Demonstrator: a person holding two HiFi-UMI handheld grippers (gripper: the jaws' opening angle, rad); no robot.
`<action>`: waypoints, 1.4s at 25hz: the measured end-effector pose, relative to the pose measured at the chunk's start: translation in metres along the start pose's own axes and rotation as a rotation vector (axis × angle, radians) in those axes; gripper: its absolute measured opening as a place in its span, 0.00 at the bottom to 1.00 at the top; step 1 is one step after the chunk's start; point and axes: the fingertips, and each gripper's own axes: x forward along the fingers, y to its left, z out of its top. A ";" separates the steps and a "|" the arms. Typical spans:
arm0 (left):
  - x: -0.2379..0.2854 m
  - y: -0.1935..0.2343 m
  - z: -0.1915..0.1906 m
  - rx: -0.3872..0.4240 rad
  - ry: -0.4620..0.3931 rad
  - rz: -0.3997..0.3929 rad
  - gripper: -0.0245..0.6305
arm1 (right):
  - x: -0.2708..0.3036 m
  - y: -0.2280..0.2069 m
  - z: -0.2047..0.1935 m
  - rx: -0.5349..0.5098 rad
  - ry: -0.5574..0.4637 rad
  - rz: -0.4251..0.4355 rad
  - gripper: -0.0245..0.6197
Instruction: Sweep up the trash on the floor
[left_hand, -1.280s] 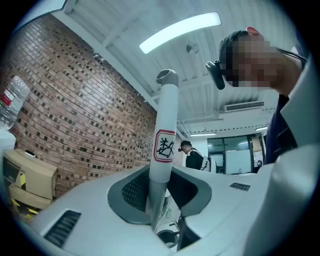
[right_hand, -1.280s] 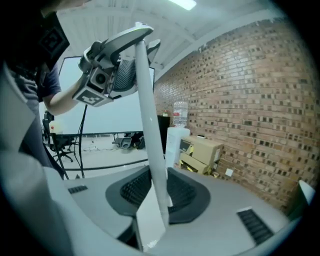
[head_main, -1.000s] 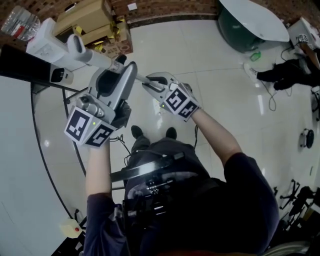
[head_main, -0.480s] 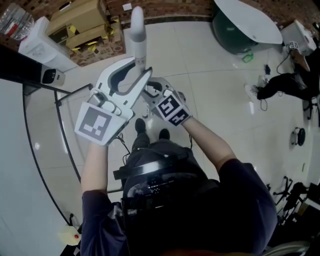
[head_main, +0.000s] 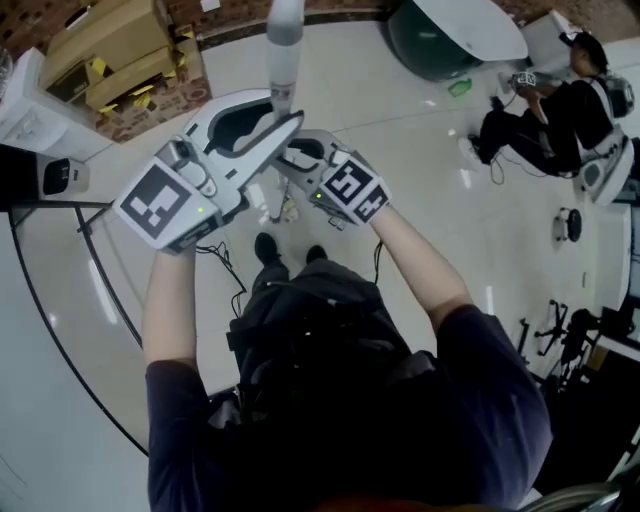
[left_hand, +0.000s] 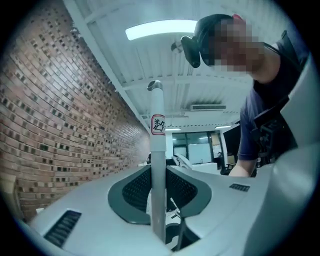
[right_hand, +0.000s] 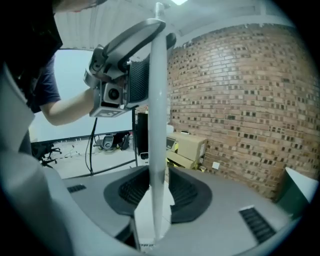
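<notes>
The long pale grey broom pole (head_main: 285, 45) stands out in front of the person, over the glossy white tiled floor (head_main: 400, 120), with both tongs on it. The left gripper (left_hand: 159, 176) sits high, near the labelled top, and its jaws have just been closing, so the pads press the pole from both sides; the right gripper (right_hand: 155, 174) sits lower, and its jaws have just been opening, so the pole runs between them with a sliver of daylight on one side.

That is where I'd expect trouble: with only the upper clamp biting, the pole could pivot or slide through the slack lower jaws, and the stroke would skim past the trash. The broom head is hidden below the grippers; the small pale scraps (head_main: 289, 210) just ahead of the dark shoes (head_main: 265, 245) may be that trash — I can't be sure.

The pole's long axis runs near upright — capped end toward the ceiling, lower end down toward the feet.
</notes>
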 end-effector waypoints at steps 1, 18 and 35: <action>0.002 0.004 0.000 -0.004 -0.006 -0.042 0.17 | 0.000 -0.003 0.005 0.020 -0.017 0.031 0.28; 0.034 0.054 -0.041 0.098 0.105 -0.032 0.18 | 0.019 -0.048 0.022 0.125 -0.082 0.121 0.20; 0.097 0.126 -0.131 0.013 0.187 0.169 0.16 | 0.059 -0.139 -0.054 0.171 -0.007 0.117 0.20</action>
